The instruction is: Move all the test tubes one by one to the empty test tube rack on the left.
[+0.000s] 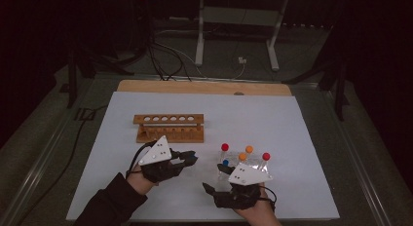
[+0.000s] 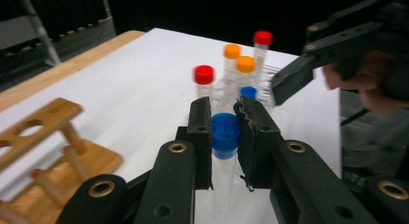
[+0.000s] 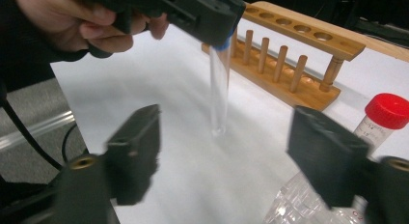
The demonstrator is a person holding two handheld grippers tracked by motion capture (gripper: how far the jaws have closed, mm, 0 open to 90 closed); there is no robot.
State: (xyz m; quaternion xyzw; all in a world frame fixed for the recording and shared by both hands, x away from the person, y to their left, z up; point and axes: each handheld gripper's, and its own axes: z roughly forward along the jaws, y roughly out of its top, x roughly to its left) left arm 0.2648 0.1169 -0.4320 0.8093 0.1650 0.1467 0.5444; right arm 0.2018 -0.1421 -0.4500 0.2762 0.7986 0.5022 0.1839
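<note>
My left gripper (image 2: 224,113) is shut on a clear test tube with a blue cap (image 2: 225,130), gripped just below the cap. In the right gripper view the tube (image 3: 219,89) hangs upright, its tip just above the white mat. In the high view the left gripper (image 1: 191,159) sits in front of the wooden tube rack (image 1: 169,127), whose holes look empty. My right gripper (image 3: 226,137) stands open with nothing between its pads. It sits by a clear holder (image 3: 299,204) of capped tubes: red (image 1: 224,147), orange (image 1: 249,149) and blue (image 1: 225,163).
A white mat (image 1: 292,138) covers the table, with a wooden strip (image 1: 204,87) along its far edge. The rack (image 3: 294,55) stands left of centre. Cables and a metal stand (image 1: 238,21) lie on the floor beyond the table.
</note>
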